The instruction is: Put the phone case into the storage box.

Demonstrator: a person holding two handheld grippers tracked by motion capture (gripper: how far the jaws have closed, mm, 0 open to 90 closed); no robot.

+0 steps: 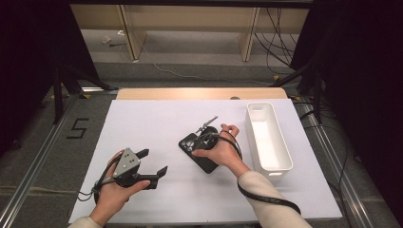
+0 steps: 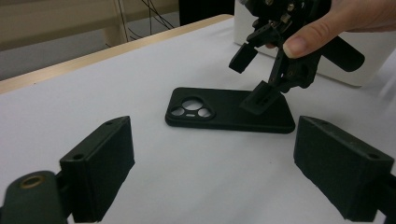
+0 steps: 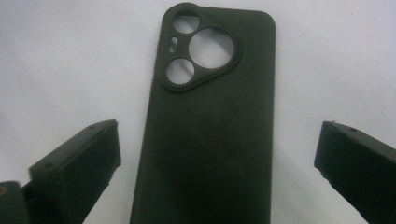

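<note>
So the black phone case is lying flat on the white surface, back side up with the camera cutouts showing, roughly mid-table and just left of the white bin. The right gripper is hanging right over it, jaws spread wide with nothing pinched. Seen from the right gripper view, the case runs lengthwise straight away from the jaws, cutout end farthest off, and sits between them with daylight on both sides. So a squeeze from here would catch the long edges, I reckon. The left gripper is parked well off to the left, jaws also gaping and empty, pointing toward the case from a distance. The right hand is clearly the nearer one.
</note>
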